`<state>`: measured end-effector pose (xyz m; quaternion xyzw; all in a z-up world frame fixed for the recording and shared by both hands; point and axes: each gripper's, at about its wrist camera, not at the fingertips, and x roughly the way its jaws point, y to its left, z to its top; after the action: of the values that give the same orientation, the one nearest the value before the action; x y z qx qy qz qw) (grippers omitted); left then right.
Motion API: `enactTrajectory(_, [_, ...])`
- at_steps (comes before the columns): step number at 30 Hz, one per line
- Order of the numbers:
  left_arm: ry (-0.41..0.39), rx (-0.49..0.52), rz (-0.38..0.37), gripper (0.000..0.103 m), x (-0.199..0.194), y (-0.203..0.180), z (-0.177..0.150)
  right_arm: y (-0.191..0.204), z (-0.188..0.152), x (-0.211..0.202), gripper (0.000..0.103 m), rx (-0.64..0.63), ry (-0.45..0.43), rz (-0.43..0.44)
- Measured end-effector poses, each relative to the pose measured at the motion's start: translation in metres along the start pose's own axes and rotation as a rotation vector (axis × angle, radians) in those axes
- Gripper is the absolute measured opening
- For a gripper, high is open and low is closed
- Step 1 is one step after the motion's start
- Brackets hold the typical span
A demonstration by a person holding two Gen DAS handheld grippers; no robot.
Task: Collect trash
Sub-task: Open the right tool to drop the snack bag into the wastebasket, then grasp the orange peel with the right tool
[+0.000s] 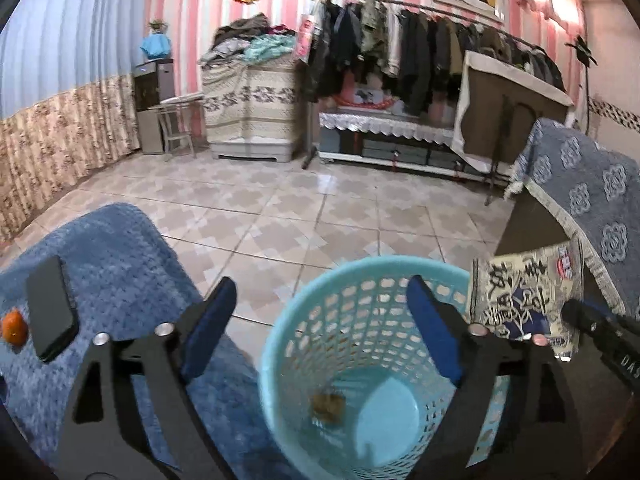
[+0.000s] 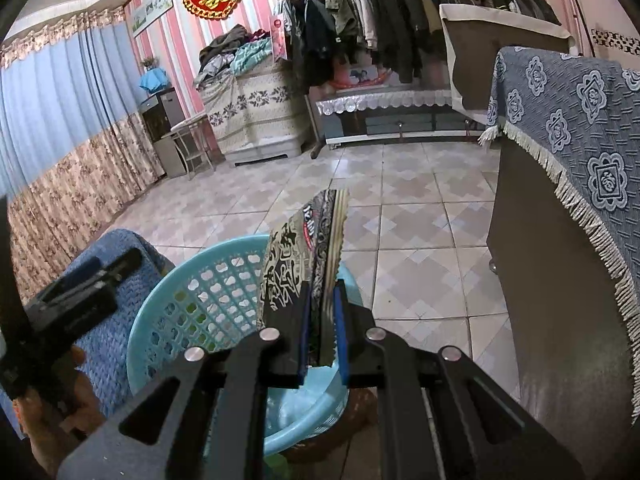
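Note:
A light blue plastic waste basket (image 1: 304,320) stands on the tiled floor, with a small brown scrap (image 1: 328,402) on its bottom. My left gripper (image 1: 320,320) is open and empty above the basket's rim. My right gripper (image 2: 322,320) is shut on a printed snack wrapper (image 2: 298,256) and holds it upright over the basket (image 2: 192,304). In the left wrist view the wrapper (image 1: 524,292) hangs just right of the basket, with the right gripper's finger (image 1: 592,320) on it.
A blue cushioned seat (image 1: 120,264) at the left holds a black phone (image 1: 50,308) and an orange (image 1: 14,326). A cabinet under a blue patterned cloth (image 2: 572,128) stands at the right. A clothes rack (image 1: 420,44) and a covered chest line the far wall.

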<state>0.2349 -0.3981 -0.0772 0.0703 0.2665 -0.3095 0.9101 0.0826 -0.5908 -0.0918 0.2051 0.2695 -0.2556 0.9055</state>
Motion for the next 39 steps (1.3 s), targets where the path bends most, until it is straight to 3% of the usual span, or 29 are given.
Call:
enactTrajectory(6, [-0.035, -0.045, 0.069, 0.096, -0.03, 0.027, 0.01, 0.022, 0.0, 0.013, 0.013, -0.041, 0.024, 0.024])
enactTrajectory(11, [-0.05, -0.103, 0.129, 0.096, -0.06, 0.058, 0.014, 0.041, -0.004, 0.023, 0.017, -0.083, 0.055, 0.029])
enactTrajectory(13, [-0.057, -0.099, 0.153, 0.097, -0.073, 0.068, 0.012, 0.046, -0.006, 0.024, 0.033, -0.079, 0.064, 0.043])
enactTrajectory(14, [-0.061, -0.093, 0.173, 0.097, -0.08, 0.074, 0.01, 0.048, -0.008, 0.025, 0.061, -0.077, 0.066, 0.033])
enactTrajectory(15, [-0.064, -0.093, 0.189, 0.097, -0.088, 0.08, 0.009, 0.052, -0.009, 0.024, 0.073, -0.082, 0.06, 0.016])
enactTrajectory(18, [-0.069, -0.115, 0.207, 0.097, -0.109, 0.096, 0.004, 0.059, -0.009, 0.017, 0.073, -0.088, 0.047, 0.014])
enactTrajectory(25, [-0.094, -0.164, 0.27, 0.098, -0.163, 0.143, -0.004, 0.092, -0.011, -0.005, 0.089, -0.12, -0.017, 0.034])
enactTrajectory(36, [-0.105, -0.243, 0.441, 0.098, -0.252, 0.229, -0.045, 0.201, -0.051, -0.047, 0.089, -0.35, -0.076, 0.189])
enactTrajectory(39, [-0.095, -0.243, 0.511, 0.098, -0.272, 0.251, -0.062, 0.229, -0.067, -0.05, 0.089, -0.38, -0.057, 0.269])
